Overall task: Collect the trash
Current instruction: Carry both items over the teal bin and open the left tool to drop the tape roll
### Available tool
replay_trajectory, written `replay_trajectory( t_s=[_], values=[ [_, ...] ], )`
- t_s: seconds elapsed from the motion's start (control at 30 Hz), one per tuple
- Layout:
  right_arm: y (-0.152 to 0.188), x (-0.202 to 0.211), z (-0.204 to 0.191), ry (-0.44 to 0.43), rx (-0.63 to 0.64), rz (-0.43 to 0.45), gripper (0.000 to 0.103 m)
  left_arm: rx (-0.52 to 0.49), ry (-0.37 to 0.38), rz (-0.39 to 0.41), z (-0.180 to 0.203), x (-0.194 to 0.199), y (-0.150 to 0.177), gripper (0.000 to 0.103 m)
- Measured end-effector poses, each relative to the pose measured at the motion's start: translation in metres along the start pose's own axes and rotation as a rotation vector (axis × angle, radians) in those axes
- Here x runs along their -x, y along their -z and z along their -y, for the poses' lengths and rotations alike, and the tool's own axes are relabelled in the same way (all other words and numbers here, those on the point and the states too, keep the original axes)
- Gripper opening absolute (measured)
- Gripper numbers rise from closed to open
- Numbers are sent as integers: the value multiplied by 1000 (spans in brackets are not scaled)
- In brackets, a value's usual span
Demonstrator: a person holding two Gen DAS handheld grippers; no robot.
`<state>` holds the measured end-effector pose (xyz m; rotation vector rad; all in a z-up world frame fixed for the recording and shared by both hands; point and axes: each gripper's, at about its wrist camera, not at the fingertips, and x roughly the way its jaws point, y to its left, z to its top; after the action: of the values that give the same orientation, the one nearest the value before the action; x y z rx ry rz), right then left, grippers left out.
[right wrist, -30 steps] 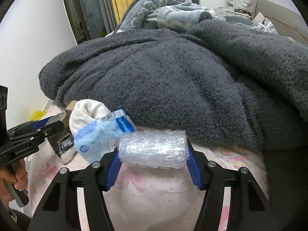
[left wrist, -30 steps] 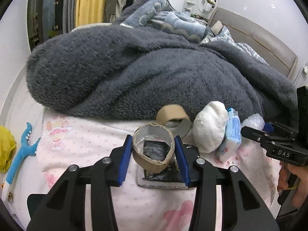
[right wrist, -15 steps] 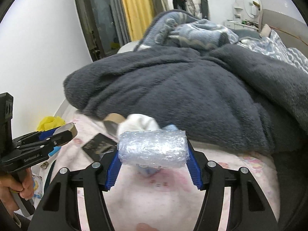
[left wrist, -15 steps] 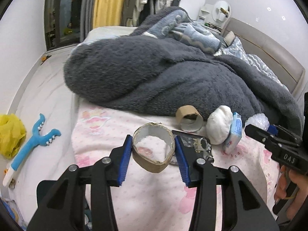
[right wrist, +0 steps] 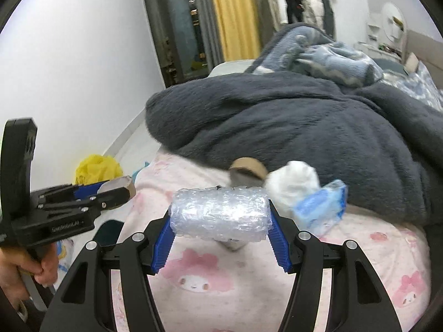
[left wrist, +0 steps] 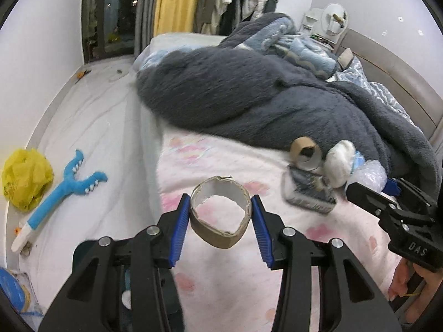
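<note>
Left tool (left wrist: 221, 218) clamped on cardboard ring (left wrist: 220, 215); right tool (right wrist: 220, 228) clamped on bubble wrap (right wrist: 220, 215); floor (left wrist: 91, 138) visible leftward only.

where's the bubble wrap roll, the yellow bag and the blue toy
bubble wrap roll (right wrist: 220, 212), right wrist view, middle of its front face
yellow bag (left wrist: 26, 178), left wrist view, centre of the crumpled bag
blue toy (left wrist: 62, 191), left wrist view, stem below the fork

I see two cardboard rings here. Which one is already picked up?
The nearer cardboard ring, pinched between the left tongs above the pink sheet. The other ring lies beside the grey blanket.
</note>
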<state>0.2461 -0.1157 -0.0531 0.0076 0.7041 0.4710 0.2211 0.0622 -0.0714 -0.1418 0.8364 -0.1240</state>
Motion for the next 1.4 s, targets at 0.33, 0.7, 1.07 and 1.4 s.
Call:
replay_trajectory(
  t_s=[0.33,0.7,1.07,1.4],
  values=[
    [-8,-17,-56,-83,54,1,62,69,-40,-51,-57,1,23,47],
    [-14,-32,-120,-163,101,6,62,68,-111,-157,-112,-6,58,47],
    [-12,-48,-165,-207,135,-15,62,159,-107,-317,-160,-20,95,47],
    [-6,-66,-195,-220,171,-46,62,206,-121,-414,-192,-20,119,48]
  ],
)
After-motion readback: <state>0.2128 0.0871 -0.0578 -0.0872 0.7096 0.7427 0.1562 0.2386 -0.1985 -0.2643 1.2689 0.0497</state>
